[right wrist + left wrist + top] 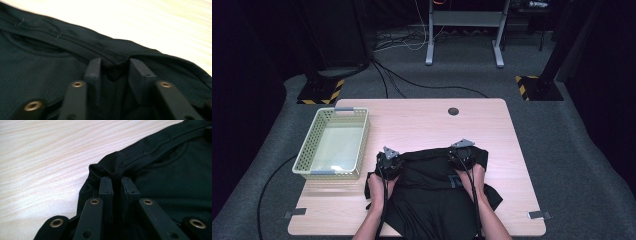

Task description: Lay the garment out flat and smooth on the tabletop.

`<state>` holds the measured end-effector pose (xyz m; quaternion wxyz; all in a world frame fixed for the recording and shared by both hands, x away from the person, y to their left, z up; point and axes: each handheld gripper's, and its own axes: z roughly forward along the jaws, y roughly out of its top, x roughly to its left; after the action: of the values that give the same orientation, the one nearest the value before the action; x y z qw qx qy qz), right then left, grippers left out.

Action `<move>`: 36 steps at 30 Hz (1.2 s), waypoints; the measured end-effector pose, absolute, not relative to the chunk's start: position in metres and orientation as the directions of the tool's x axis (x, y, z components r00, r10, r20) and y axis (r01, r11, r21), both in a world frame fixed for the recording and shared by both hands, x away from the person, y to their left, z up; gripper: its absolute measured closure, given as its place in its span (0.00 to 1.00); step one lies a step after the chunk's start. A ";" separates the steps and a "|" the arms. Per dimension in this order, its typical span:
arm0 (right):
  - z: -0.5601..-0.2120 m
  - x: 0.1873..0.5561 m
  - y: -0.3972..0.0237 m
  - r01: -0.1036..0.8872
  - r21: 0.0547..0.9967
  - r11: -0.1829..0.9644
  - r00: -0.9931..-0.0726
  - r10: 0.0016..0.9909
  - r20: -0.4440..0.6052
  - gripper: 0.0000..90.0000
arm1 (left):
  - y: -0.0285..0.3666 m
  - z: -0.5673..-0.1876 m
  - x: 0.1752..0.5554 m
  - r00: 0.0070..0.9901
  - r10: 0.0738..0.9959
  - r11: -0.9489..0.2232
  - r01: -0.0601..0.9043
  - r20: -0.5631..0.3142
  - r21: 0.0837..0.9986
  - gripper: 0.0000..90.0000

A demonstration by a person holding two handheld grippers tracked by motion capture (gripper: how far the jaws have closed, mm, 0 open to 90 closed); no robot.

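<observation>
Black knit garment (432, 192), spread on the near half of a pale wood-grain table (422, 117), with its lower part draped over the near edge between the person's forearms; the hemmed far edge is laid across the table roughly at mid-depth. Left gripper (388, 163) is set at the garment's far left corner; in the left gripper view (117, 185) its jaws are seen nearly together, a bunched fold of the hem (140, 155) pinched between the pads. Right gripper (462, 155) is set at the far right corner; in the right gripper view (113, 68) its jaws are seen parted by a clear gap, a pucker of fabric being lodged between them, and whether the pads actually press on it cannot be told. Seam stitching (60, 35) is noted along the hem ahead of the right jaws. Cream-coloured perforated plastic basket (310, 150), rectangular, is placed on the table's left side, just beside the left gripper and apart from the garment. Round cable hole (453, 111) is noted near the table's far edge
</observation>
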<state>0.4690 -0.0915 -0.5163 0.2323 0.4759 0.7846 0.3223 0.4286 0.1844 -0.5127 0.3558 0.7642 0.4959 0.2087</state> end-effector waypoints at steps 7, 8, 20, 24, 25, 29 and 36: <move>-0.512 0.472 -0.089 0.570 0.750 0.336 -0.439 0.896 -0.068 0.96 | 0.186 -0.509 0.428 0.429 0.902 -0.246 0.603 -0.048 0.759 0.90; -0.510 0.472 -0.089 0.567 0.752 0.337 -0.439 0.895 -0.071 0.96 | 0.187 -0.507 0.428 0.427 0.903 -0.241 0.600 -0.051 0.763 0.90; -0.480 0.508 -0.085 0.545 0.786 0.293 -0.415 0.908 -0.051 0.95 | 0.202 -0.492 0.467 0.348 0.930 -0.136 0.629 -0.120 0.766 0.84; -0.483 0.530 -0.082 0.573 0.769 0.284 -0.400 0.916 -0.040 0.85 | 0.208 -0.492 0.478 0.302 0.947 -0.120 0.653 -0.112 0.747 0.72; -0.483 0.532 -0.082 0.581 0.766 0.275 -0.401 0.916 -0.025 0.80 | 0.209 -0.491 0.477 0.299 0.949 -0.125 0.654 -0.104 0.746 0.68; -0.480 0.521 -0.088 0.575 0.773 0.268 -0.412 0.911 -0.009 0.71 | 0.210 -0.487 0.464 0.295 0.952 -0.130 0.640 -0.086 0.757 0.53; -0.475 0.483 -0.115 0.564 0.786 0.251 -0.435 0.900 0.025 0.57 | 0.207 -0.483 0.424 0.356 0.932 -0.176 0.605 -0.066 0.776 0.38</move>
<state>0.4828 -0.1146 -0.4745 0.2227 0.4824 0.7589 0.3765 0.4237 0.2067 -0.4833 0.3718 0.7348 0.5230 0.2198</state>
